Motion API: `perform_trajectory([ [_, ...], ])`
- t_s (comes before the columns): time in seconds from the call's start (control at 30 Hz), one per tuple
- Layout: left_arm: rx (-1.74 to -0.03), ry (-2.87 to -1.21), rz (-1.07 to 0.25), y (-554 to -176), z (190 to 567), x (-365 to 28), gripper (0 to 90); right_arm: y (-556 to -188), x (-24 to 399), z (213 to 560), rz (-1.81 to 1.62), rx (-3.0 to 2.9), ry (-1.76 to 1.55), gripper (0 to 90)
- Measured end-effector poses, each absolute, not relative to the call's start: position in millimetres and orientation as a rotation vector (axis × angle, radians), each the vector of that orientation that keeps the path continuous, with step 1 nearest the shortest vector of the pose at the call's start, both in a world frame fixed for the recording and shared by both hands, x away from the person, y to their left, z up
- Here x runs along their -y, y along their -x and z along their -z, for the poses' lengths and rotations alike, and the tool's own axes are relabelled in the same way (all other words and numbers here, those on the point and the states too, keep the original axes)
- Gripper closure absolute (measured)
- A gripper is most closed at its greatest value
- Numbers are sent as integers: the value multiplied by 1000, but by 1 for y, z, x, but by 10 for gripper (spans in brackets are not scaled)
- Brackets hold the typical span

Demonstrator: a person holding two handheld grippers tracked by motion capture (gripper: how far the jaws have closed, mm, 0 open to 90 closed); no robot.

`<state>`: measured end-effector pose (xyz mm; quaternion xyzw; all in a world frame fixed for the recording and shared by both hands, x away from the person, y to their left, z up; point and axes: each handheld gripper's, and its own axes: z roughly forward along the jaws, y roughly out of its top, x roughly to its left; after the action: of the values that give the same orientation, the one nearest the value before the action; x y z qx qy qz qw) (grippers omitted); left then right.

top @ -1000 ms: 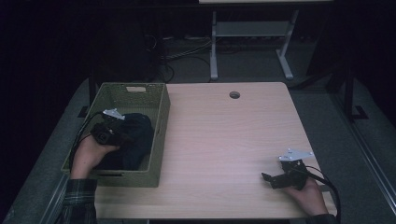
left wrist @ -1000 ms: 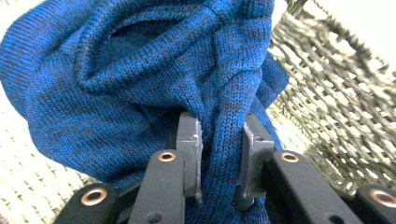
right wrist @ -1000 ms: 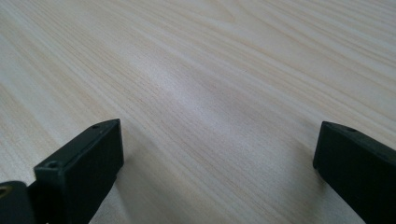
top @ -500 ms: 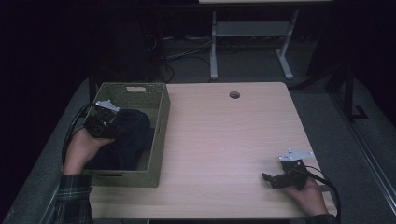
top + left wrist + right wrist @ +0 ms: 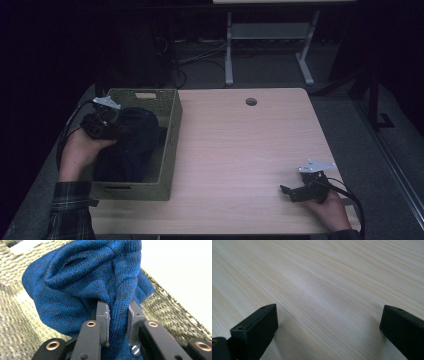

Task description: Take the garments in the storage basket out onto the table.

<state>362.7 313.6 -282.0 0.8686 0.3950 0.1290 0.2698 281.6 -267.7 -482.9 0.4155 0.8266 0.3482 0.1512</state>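
jaws of my left gripper are clamped on a thick fold of the blue knit garment; in the left gripper view the fabric is pinched between both pads and bunches out above and to either side of them. beyond the cloth, past the jaws, i see the woven green basket, its weave running under and around the garment.

from the high view, the left gripper sits over the left part of the basket, with the dark garment spilling from the jaws down into the basket interior toward me. most of the cloth lies inside the basket walls; the pinched part is lifted at the jaws.

jaws of my right gripper stand wide apart with nothing between them, bare pale wood of the worktop ahead of and beneath them. in the high view the right gripper rests low at the near right corner of the worktop, well apart from the basket, jaws pointing left across the surface. right hand holds it from behind; left hand grips the other from the near side.
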Motion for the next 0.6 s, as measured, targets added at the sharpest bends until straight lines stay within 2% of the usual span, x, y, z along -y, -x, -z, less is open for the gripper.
perform_trajectory([
  [0.6, -992, -2300, -419, -360, 230, -301, 763, -281, 268, 483, -1000, -2372, -1194, 13],
])
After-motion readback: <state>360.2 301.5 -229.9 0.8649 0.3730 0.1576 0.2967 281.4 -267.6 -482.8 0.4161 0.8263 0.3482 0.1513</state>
